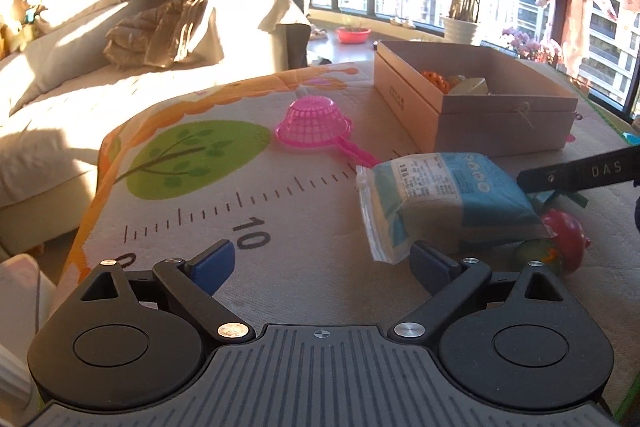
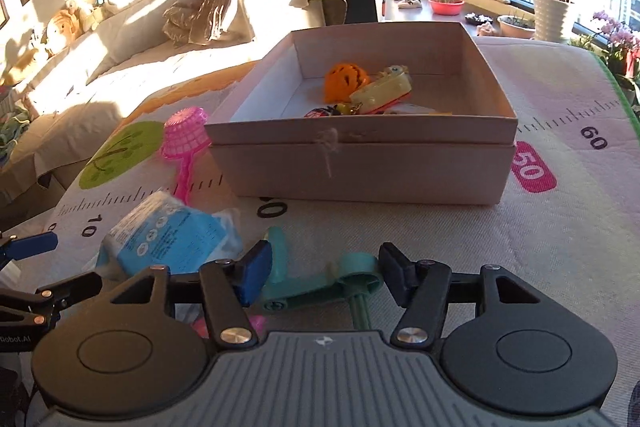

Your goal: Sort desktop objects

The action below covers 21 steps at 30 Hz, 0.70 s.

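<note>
— So how far along is the sorting?
— Partway: toys are lying in the box (image 2: 360,167) mid-mat; wipes pack (image 1: 444,199), pink strainer (image 1: 314,125) and red toy (image 1: 566,235) are waiting near the mat's (image 1: 280,211) front edge.
— And the grippers?
— The left hand-held gripper (image 1: 322,263) is gaping empty; the right hand-held gripper (image 2: 326,277) is straddling a teal toy (image 2: 320,287), pads not pressing.
</note>
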Each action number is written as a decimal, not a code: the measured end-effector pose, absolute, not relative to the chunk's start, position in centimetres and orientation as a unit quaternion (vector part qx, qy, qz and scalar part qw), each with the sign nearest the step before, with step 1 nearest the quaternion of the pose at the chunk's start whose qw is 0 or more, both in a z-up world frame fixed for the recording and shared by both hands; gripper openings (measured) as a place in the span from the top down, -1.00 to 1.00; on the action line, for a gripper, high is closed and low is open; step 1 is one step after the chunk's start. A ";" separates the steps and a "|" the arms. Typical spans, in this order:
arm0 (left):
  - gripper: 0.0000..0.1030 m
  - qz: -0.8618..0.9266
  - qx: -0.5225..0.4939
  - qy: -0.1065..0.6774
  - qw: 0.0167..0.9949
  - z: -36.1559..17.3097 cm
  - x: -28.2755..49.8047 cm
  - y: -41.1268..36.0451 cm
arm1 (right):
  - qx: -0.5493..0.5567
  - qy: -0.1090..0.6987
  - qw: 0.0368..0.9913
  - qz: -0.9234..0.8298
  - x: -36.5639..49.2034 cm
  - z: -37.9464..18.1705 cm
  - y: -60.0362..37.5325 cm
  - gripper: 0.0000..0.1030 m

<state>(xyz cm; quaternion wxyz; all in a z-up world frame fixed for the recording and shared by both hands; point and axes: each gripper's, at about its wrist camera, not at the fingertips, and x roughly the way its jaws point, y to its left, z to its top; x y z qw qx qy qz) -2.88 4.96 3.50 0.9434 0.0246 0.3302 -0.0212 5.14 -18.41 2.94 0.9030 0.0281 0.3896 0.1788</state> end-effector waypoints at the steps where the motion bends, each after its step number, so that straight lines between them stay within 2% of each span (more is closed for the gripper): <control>1: -0.92 -0.026 0.022 0.327 0.944 3.8 -3.0 4.8 | 0.029 0.392 0.901 0.183 4.8 2.9 -18.4 -0.16; 6: -0.93 -0.060 0.022 0.314 0.947 5.1 -3.4 3.3 | 0.025 0.388 0.901 0.192 2.9 2.9 -18.7 -0.16; 14: -0.95 -0.132 0.052 0.323 0.936 4.5 -4.0 0.4 | 0.001 0.364 0.925 0.110 1.7 3.0 -21.7 -0.16; 21: -0.95 -0.044 0.085 0.350 0.932 2.6 -1.6 1.5 | 0.015 0.352 0.927 0.126 0.8 3.5 -23.0 -0.24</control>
